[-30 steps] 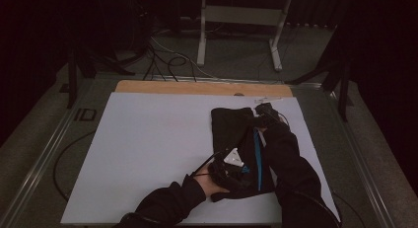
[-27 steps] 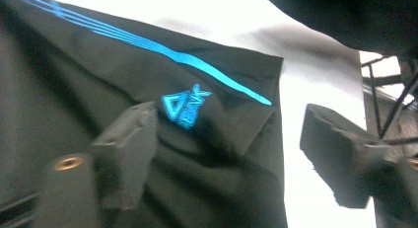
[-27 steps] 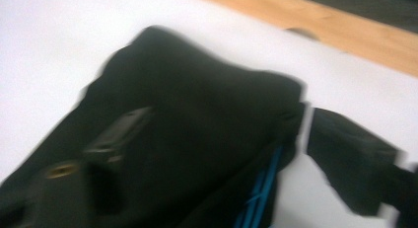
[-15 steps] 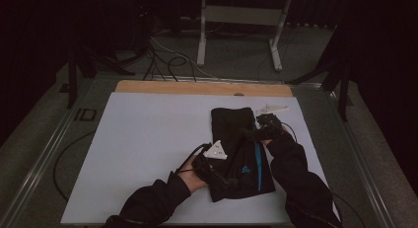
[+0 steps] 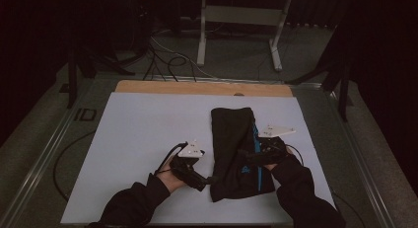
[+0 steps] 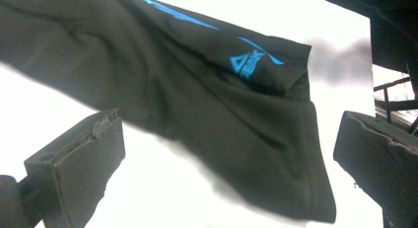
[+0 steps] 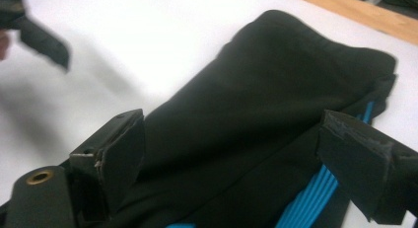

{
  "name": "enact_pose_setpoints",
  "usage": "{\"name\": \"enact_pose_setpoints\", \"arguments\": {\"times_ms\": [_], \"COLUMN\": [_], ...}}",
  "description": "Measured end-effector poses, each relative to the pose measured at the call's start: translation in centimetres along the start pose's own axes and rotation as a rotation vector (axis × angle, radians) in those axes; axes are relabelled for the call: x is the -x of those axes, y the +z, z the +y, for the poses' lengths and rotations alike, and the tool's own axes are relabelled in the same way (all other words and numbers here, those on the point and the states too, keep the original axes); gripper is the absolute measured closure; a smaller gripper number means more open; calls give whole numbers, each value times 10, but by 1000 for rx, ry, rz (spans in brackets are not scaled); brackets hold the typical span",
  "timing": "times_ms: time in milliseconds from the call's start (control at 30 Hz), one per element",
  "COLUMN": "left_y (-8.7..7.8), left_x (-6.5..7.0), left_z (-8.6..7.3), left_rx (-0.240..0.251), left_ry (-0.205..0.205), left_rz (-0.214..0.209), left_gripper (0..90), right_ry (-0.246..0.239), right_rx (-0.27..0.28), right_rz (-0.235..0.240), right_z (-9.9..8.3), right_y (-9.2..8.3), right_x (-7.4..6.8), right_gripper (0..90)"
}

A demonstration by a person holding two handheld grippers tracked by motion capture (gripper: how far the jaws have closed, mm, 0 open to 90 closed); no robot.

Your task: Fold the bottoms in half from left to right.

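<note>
a folded black garment with blue stripes (image 5: 236, 149) lay right of centre in the high view, on the white sheet of the counter (image 5: 138, 134), running from mid-frame down toward the lower edge. the left tool (image 5: 209, 179) sat at the garment's lower left edge, low in the frame, with its jaws spread wide and nothing between them; in the left gripper view the cloth's hem (image 6: 276, 154) lay just ahead of the gaping jaws, a blue logo (image 6: 248, 62) in the upper right. the right tool (image 5: 246, 155) rested over the garment's right side beside the stripes, jaws likewise wide apart and gripping nothing, the cloth (image 7: 256, 104) lying beneath them in the right gripper view. a wooden strip (image 5: 202, 88) edged the counter's far side. beyond it, at the top of the frame, stood a white metal stand (image 5: 241, 20) and loose cables (image 5: 162, 55) on the floor.
</note>
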State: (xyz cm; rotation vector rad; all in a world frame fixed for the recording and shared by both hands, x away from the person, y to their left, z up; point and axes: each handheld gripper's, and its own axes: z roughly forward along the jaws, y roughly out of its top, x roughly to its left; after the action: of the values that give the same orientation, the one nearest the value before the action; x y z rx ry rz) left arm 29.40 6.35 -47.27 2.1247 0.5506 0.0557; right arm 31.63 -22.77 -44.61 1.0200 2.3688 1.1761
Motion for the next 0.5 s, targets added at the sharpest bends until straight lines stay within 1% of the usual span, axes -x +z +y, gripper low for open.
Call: {"name": "enact_pose_setpoints", "arguments": {"times_ms": [33,133,167,200,233,267,300,333,367,433,467,500], "left_y": [-6,-15,-15,-21,-21,-24,-30,-30,-37,-37,-43,-49], "left_x": [-4,-10,-10,-13,-13,-14,-18,-18,-21,-21,-24,-25], "left_z": [-4,-10,-10,-15,-15,-18,-23,-23,-29,-29,-33,-38], "left_rx": [9,22,22,25,25,25,28,28,33,33,35,36], "left_ry": [-13,-32,-32,-41,-41,-44,-57,-57,-72,-72,-80,-86], "left_rz": [6,26,26,41,41,47,59,59,72,72,86,94], "left_gripper": [0,0,0,0,0,0,0,0,0,0,0,0], "right_ry": [-4,-7,-7,-10,-10,-11,-16,-25,-34,-35,-40,-44], "right_rx": [-3,-6,-6,-14,-14,-19,-15,-8,-2,-5,-16,-20], "right_rz": [6,23,23,25,25,21,20,11,-2,3,-1,13], "right_z": [-1,-6,-6,-9,-9,-13,-14,-16,-18,-19,-21,-22], "right_y": [-2,-6,-6,-9,-9,-10,-11,-12,-14,-15,-16,-16], "right_x": [-3,-10,-10,-13,-13,-16,-17,-19,-20,-21,-25,-26], "right_gripper": [117,117,117,117,117,125,154,218,273,273,371,383]}}
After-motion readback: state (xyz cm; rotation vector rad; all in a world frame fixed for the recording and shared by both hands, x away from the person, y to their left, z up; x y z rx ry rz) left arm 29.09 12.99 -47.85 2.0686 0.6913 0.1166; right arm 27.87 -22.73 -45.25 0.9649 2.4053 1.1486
